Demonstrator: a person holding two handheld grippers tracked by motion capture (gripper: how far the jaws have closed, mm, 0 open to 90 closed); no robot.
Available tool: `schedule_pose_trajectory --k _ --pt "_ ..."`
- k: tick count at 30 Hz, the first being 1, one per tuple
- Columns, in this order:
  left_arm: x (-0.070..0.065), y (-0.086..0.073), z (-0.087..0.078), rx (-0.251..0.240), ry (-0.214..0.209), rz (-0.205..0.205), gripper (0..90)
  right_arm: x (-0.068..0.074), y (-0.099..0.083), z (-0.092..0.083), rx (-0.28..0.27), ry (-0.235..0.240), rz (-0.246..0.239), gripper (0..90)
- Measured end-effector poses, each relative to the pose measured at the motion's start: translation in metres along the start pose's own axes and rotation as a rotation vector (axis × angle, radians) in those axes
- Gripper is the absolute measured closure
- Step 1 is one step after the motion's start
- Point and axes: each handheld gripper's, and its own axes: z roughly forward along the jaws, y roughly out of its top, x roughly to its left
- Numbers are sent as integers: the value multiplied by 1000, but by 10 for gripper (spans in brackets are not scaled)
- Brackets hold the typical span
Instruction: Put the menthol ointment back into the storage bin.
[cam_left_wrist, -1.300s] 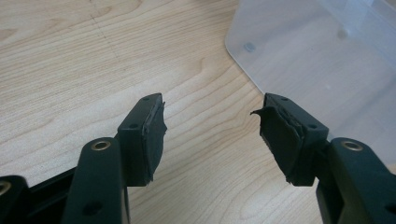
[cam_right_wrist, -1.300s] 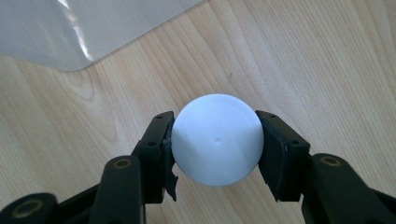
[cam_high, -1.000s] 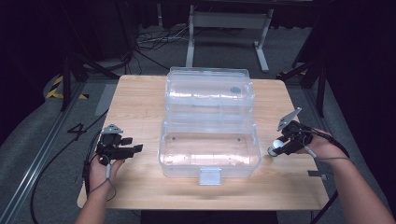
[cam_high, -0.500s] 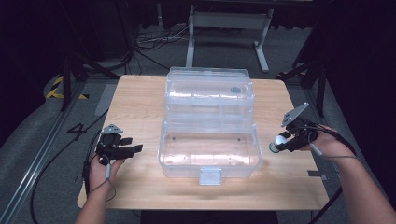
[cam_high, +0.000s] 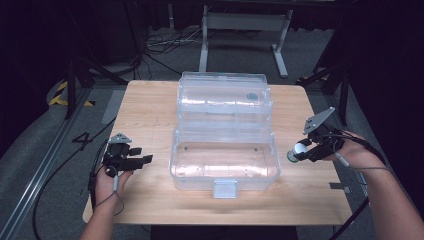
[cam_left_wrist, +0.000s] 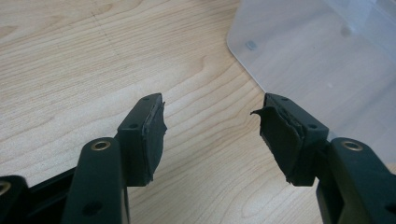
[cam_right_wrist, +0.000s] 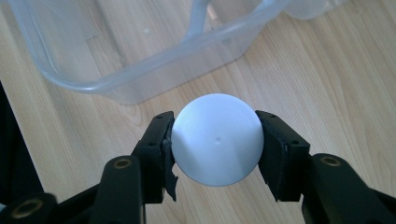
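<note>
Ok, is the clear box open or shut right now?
Open. The clear box has its lid folded back flat on the table behind it, and its latch hangs free at the front.

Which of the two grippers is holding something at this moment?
The right gripper: its pads clamp a white ball beside the clear box. The left gripper stands open over bare table.

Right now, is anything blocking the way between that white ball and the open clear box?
Nothing visible does. The right hand-held gripper holds the ball beside the box; only its low wall lies between, and the lid is open.
</note>
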Motion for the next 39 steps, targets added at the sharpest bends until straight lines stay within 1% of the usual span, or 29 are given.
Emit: schedule_pose_trajectory --k 8,11,13,15,16,17,19,20,24,34,36,39 --pt "0 0 1 6 -4 0 406 9 9 -7 -21 23 -44 503" --pt "0 0 1 10 -4 2 406 11 12 -8 -26 27 -53 503" --pt "-1 0 1 12 -5 2 406 14 15 -9 -36 44 -78 503" --pt "0 0 1 11 -4 5 406 17 17 -11 -38 52 -89 503" --pt "-1 0 1 10 -6 -2 406 17 18 -11 -43 55 -102 503" --pt "0 0 1 9 -6 3 406 19 20 -12 -44 57 -108 503" --pt "0 0 1 10 -4 4 406 23 24 -14 -41 65 -132 503" --pt "0 0 1 12 -3 6 406 23 24 -14 -41 65 -132 503" --pt "0 0 2 14 -7 3 406 28 30 -15 -34 78 -163 503" --pt "1 0 1 12 -6 6 406 39 42 -18 -31 90 -231 503" --pt "1 0 1 14 -6 6 406 41 45 -18 -25 87 -256 503" --pt "1 0 1 15 -6 6 406 44 48 -16 -21 97 -264 503"
